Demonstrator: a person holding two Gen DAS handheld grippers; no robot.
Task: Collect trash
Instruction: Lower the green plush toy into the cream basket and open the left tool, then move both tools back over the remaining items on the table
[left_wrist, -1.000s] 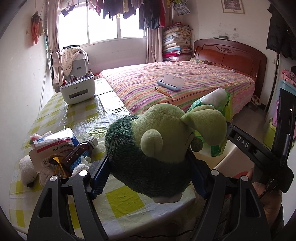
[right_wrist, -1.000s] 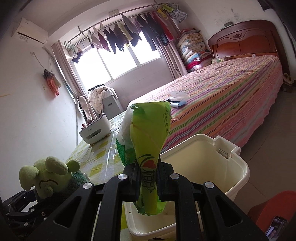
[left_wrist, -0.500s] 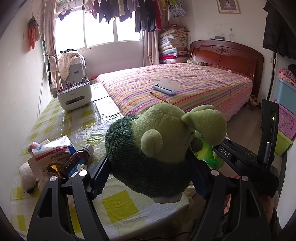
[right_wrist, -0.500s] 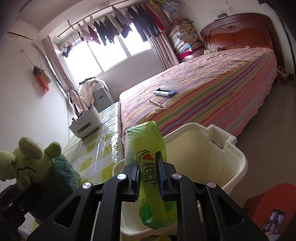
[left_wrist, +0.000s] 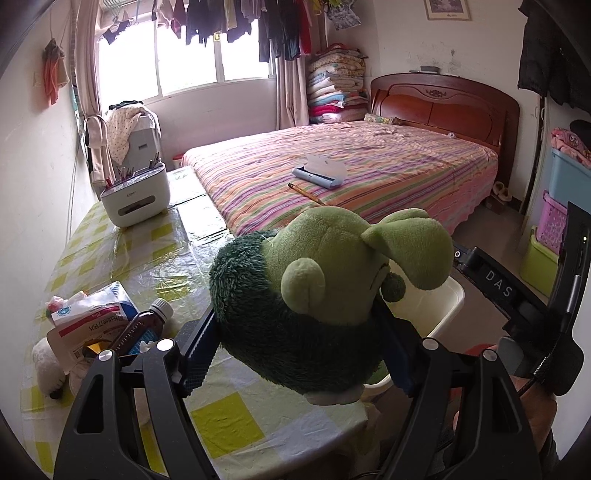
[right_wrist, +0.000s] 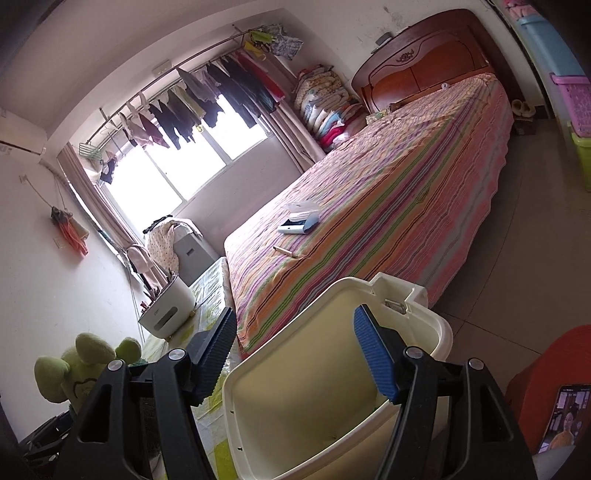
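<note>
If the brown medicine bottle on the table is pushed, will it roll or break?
The brown bottle lies tilted on its side among packets, so it would probably roll little. It looks round and smooth, likely slippery between pads. Glass or plastic cannot be told, so treat it as fragile.

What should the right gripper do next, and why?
Probably swing back toward the checkered table for more trash: the right gripper hangs open and empty above the cream plastic bin, while the left gripper is occupied with the green plush toy.

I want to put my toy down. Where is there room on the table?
The checkered table is bare between the white organizer box and the medicine bottle. The near left corner is crowded with packets.
</note>
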